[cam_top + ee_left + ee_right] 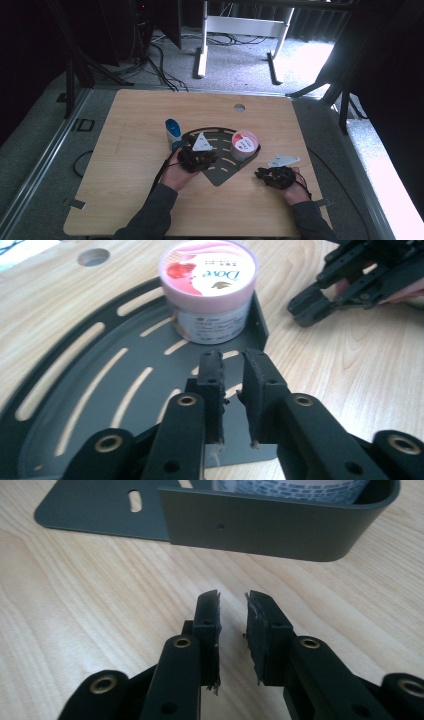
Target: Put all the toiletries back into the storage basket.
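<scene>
A dark grey, fan-shaped slotted tray [223,173] lies on the wooden table. A Dove jar [244,143] with a pink lid stands in its right corner against the raised rim. My left gripper [210,156] hovers over the tray's near part and points at the jar [207,275]. Its jaws [232,358] stand a narrow gap apart with nothing between them. My right gripper [261,174] is low over bare table to the right of the tray. It faces the tray's outer wall [260,525], narrowly open [232,598] and holding nothing. The left gripper view shows the right gripper [311,305] beyond the tray.
A white bottle with a blue cap [173,132] stands just left of the tray. A round hole [239,107] pierces the table near its far edge. Bare wood surrounds the tray on all sides. Cables and desk legs lie on the floor beyond.
</scene>
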`<action>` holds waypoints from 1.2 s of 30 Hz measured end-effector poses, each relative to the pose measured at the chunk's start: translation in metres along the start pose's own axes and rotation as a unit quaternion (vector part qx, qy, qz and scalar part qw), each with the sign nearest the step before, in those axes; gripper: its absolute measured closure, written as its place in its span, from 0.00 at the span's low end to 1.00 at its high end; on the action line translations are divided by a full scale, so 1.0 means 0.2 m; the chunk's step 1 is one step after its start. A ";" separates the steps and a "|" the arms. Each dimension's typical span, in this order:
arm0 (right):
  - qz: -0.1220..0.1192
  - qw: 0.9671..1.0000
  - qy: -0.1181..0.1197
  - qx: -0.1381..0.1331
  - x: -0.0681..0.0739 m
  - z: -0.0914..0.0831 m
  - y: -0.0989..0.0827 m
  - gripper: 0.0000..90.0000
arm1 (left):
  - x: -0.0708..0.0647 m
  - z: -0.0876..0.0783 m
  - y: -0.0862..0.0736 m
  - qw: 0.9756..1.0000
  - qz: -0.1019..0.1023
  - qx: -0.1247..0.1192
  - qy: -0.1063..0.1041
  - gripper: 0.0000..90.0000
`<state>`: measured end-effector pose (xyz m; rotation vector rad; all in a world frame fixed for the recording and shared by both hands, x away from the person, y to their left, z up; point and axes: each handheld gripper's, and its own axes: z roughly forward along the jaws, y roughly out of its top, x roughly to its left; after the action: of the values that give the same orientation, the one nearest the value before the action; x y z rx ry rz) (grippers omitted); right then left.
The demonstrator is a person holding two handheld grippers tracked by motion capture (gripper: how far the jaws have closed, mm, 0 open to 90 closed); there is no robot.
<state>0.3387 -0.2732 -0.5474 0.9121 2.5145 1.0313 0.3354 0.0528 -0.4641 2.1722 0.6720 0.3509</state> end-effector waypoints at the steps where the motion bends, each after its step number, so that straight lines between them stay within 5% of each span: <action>1: -0.001 1.000 0.000 -0.002 0.01 0.00 0.00 0.81 | 0.01 -0.01 0.00 1.000 0.001 -0.001 0.001 0.92; 10: 0.004 1.000 0.002 -0.009 0.02 -0.01 -0.01 0.77 | 0.06 -0.10 0.02 1.000 0.010 0.004 0.010 1.00; 36: 0.001 1.000 0.013 -0.003 0.03 0.01 -0.02 0.75 | 0.26 -0.25 0.04 0.997 -0.021 0.011 0.069 1.00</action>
<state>0.3336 -0.2707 -0.5518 0.9043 2.5315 1.0577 0.3576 0.1109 -0.4253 2.1649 0.7999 0.4771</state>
